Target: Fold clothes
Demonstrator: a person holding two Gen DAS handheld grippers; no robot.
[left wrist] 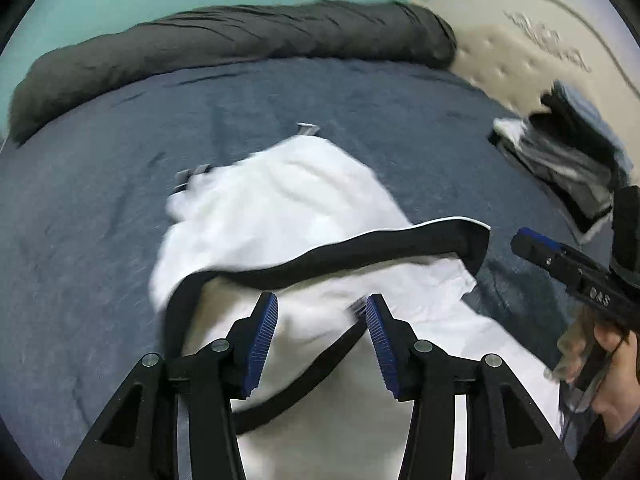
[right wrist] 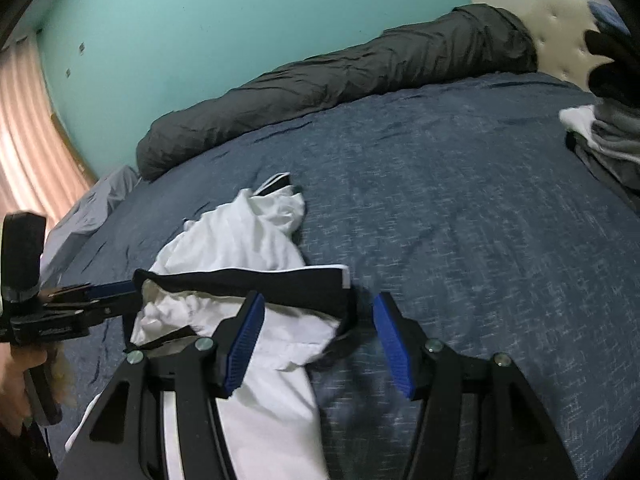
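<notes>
Left wrist view: white garment (left wrist: pixel 280 208) crumpled on blue bed (left wrist: pixel 100 200), long axis running away toward grey bolster (left wrist: pixel 240 36), black-trimmed edge (left wrist: pixel 360 244) nearest. Left gripper (left wrist: pixel 322 344) jaws apart, gripping nothing; right gripper (right wrist: pixel 320 344) likewise. Bare bed right of garment; folded pile (right wrist: pixel 608 136) far right.

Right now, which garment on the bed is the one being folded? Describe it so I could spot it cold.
Start at the blue bedspread with the dark grey bolster along the teal wall. Near the front edge, under both grippers, lies a rumpled white garment. Its black band with a thin white stripe sets it apart from the grey and black pile by the headboard.
</notes>
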